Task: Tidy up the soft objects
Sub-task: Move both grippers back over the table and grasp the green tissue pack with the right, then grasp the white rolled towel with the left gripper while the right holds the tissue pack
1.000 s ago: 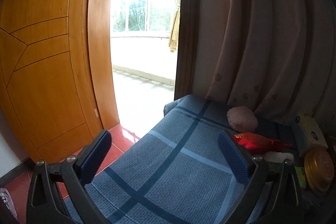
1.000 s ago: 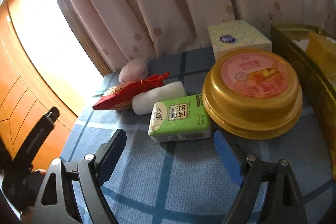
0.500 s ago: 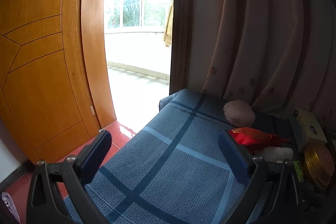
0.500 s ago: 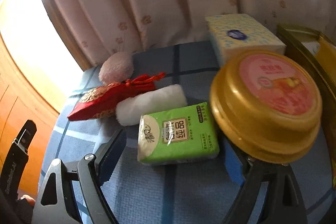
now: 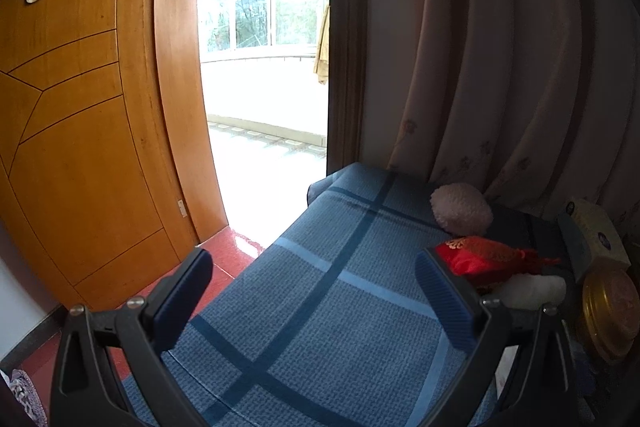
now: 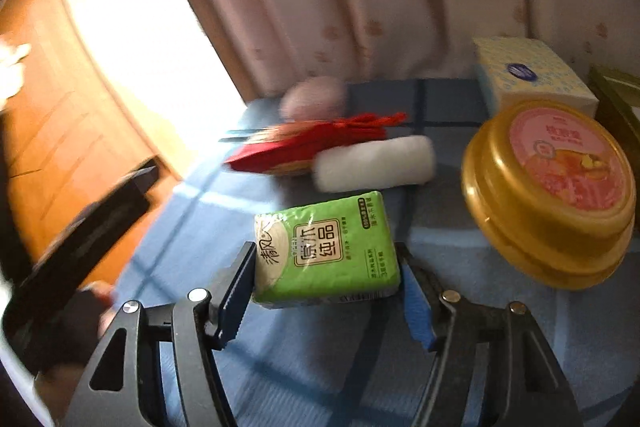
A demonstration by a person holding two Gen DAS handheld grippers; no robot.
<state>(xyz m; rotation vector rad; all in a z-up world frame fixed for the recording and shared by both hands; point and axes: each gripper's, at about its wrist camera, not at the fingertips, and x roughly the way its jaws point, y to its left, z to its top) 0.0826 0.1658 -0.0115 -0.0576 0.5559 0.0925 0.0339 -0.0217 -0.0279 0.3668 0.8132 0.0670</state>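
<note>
Closing on the green tissue pack [image 6: 326,251]

Right gripper [image 6: 326,291] fingers just closing, flanking the pack on the blue worktop [image 6: 280,367], apparently touching; left gripper [image 5: 316,303] spread, empty. Risk: soft pack squashing or slipping, nudging the white roll [image 6: 374,163].

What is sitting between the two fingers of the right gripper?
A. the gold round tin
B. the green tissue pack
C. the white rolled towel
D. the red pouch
B. In the right wrist view the green tissue pack fills the gap of the right gripper, both pads against its sides.
</note>
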